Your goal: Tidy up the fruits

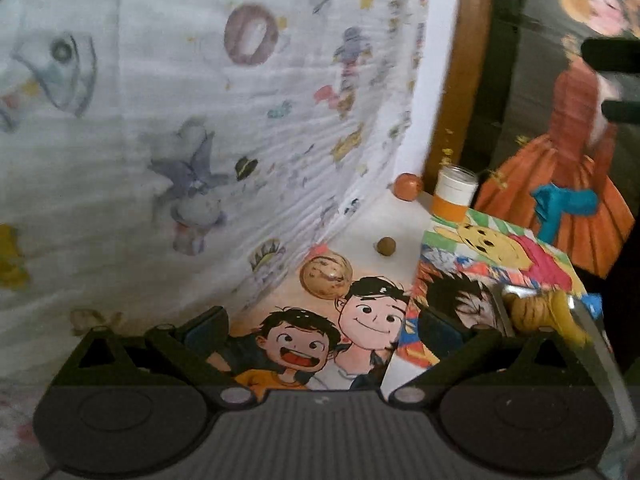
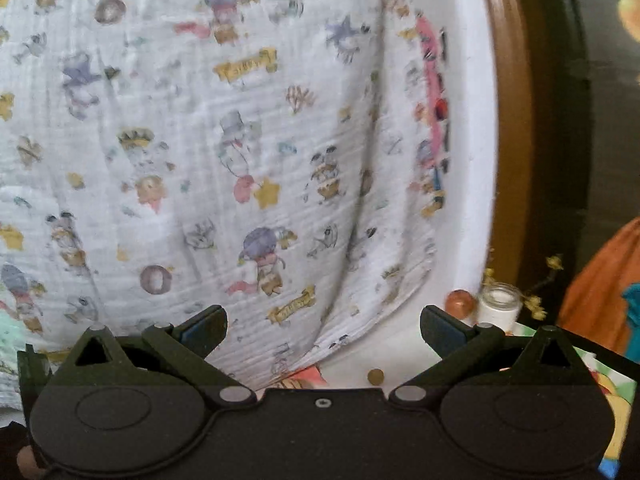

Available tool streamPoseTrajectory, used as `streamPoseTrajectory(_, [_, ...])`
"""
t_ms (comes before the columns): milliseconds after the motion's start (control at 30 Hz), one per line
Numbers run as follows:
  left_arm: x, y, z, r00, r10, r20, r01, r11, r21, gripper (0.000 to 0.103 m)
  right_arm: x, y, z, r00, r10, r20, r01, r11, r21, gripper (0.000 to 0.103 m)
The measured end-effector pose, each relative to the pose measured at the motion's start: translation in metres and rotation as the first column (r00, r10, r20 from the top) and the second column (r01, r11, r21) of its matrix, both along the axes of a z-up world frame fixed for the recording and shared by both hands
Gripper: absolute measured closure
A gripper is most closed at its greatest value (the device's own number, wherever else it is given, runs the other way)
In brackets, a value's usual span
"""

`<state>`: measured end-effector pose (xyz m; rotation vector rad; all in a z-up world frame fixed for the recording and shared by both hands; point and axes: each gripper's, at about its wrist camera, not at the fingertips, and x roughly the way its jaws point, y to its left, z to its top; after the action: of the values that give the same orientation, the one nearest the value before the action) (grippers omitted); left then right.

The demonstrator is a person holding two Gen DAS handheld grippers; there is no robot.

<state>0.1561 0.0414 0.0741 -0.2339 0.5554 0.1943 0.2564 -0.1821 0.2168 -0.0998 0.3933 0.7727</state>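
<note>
In the left wrist view my left gripper point(image 1: 324, 326) is open and empty, low over cartoon picture sheets point(image 1: 352, 332). A speckled tan round fruit point(image 1: 326, 276) lies just ahead of it. A small brown round fruit point(image 1: 385, 246) lies farther on, and an orange-red fruit point(image 1: 408, 186) sits by the wall. A metal bowl point(image 1: 592, 344) at right holds yellowish fruit point(image 1: 536, 312). In the right wrist view my right gripper point(image 2: 322, 326) is open and empty, facing the patterned cloth point(image 2: 224, 152). The small brown fruit point(image 2: 375, 377) and the orange-red fruit point(image 2: 460, 301) show there too.
A white patterned cloth point(image 1: 168, 128) hangs along the left. A jar with an orange band point(image 1: 454, 194) stands by a brown frame point(image 1: 460, 80). A Pooh picture point(image 1: 496, 248) lies at right. A painting of an orange dress point(image 1: 568, 160) stands behind.
</note>
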Motion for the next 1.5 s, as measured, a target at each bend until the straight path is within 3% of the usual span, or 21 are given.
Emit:
streamPoseTrajectory(167, [0.028, -0.001, -0.015, 0.997, 0.065, -0.032, -0.067, 0.994, -0.088, 0.0, 0.045, 0.012, -0.038, 0.994, 0.104, 0.018, -0.102, 0.99, -0.095, 0.0])
streamPoseTrajectory(267, [0.049, -0.005, -0.026, 0.996, 0.083, -0.044, -0.086, 0.993, -0.082, 0.0, 0.068, 0.02, -0.056, 0.99, 0.137, 0.042, -0.128, 0.976, -0.178, 0.0])
streamPoseTrajectory(567, [0.11, -0.015, -0.055, 0.992, 0.104, -0.076, -0.108, 0.993, -0.056, 0.0, 0.152, 0.053, -0.122, 0.983, 0.1, -0.156, -0.131, 0.97, -0.205, 0.001])
streamPoseTrajectory(1033, [0.14, -0.012, -0.079, 0.98, 0.191, -0.055, -0.192, 0.981, -0.013, 0.002, 0.212, 0.092, -0.195, 0.945, 0.072, -0.32, -0.154, 0.959, -0.239, 0.026])
streamPoseTrajectory(1200, [0.148, -0.014, -0.082, 0.981, 0.191, -0.044, -0.192, 0.981, -0.013, 0.012, 0.22, 0.099, -0.208, 0.943, 0.066, -0.327, -0.15, 0.96, -0.238, 0.037])
streamPoseTrajectory(1500, [0.153, -0.009, -0.088, 0.979, 0.2, -0.037, -0.201, 0.979, -0.035, 0.021, 0.231, 0.111, -0.222, 0.935, 0.064, -0.348, -0.157, 0.957, -0.245, 0.052])
